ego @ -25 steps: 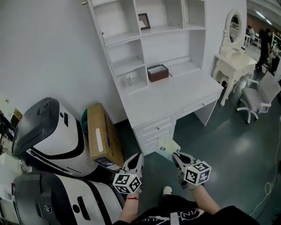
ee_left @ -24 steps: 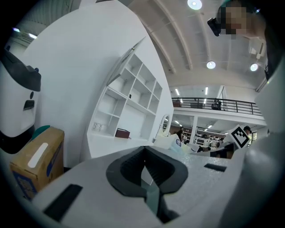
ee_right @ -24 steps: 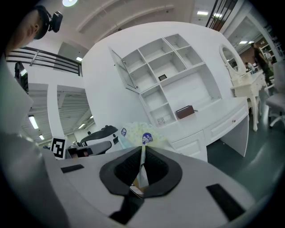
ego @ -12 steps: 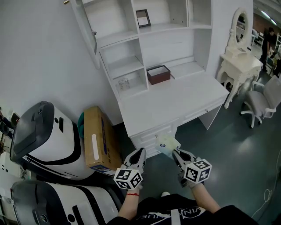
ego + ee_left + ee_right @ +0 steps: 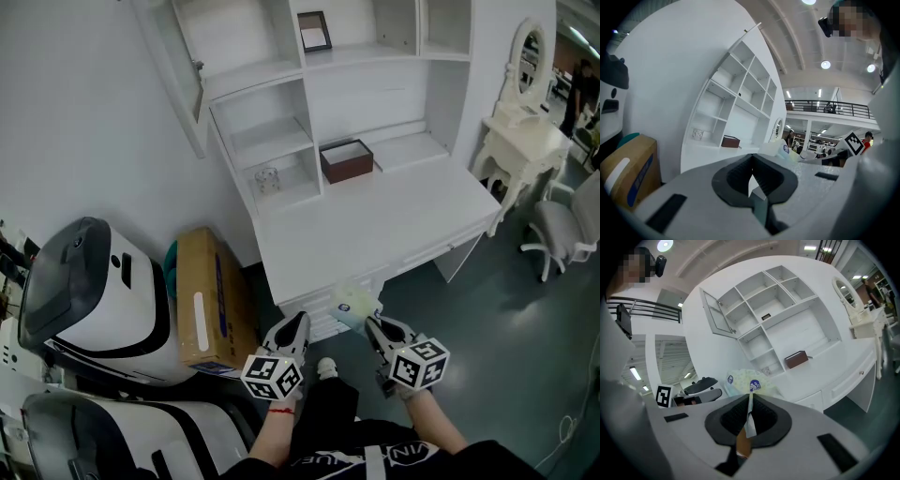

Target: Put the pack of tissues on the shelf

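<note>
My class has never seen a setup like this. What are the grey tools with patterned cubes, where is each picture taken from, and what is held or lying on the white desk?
There is no robot here. A person holds a two-jaw gripper in each hand, and the patterned cubes are part of those grippers. The head view comes from a camera on the person's head, looking down. The two gripper views come from a camera riding on each gripper, looking along its jaws. The right gripper pinches the wrapper edge of a pack of tissues. The left gripper is shut and empty. Ahead stands a white desk with shelves. A small brown box sits at the back of the desk top, and a picture frame stands higher up.
</note>
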{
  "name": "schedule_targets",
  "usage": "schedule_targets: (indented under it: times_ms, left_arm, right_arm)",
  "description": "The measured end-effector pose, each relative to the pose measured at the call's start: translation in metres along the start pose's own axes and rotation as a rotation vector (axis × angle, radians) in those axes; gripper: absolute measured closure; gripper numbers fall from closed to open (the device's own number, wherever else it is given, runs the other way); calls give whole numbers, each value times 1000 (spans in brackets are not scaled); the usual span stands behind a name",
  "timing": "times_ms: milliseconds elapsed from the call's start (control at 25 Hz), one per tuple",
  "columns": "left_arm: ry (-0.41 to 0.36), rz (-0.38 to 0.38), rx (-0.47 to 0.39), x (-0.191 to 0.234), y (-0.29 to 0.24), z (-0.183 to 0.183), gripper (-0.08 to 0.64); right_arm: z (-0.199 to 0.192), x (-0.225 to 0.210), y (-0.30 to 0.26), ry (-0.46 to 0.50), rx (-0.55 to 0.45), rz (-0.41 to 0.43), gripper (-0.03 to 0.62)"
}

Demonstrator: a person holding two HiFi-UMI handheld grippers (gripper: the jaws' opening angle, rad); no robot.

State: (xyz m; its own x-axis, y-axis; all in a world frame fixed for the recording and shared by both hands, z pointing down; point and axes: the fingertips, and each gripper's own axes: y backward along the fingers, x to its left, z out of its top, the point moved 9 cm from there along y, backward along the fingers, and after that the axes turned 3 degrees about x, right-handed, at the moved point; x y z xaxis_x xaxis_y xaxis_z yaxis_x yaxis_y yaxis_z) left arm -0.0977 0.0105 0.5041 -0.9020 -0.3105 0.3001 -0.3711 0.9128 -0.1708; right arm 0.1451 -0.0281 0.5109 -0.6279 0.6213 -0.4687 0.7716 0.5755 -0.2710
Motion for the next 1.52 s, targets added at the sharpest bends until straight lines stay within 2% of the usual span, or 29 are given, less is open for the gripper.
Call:
schedule_targets:
  times_ms: [320,600,1240,1520]
  left_arm:
    - [-26,-30,-35,42,-72,35,555]
    - [-26,-38,-25,84,-123,66,555]
    - [-41,-55,-27,166,-197,111,555]
    - [-2,-40,-45,182,-213,122,555]
  right_arm:
    - [51,-23,-72,65,-5,3,588]
    - [89,-41,-130,66,-2,1,588]
    - [148,-66,-249,85,-14,32,588]
    - [184,-70,-281,198,-20,51,588]
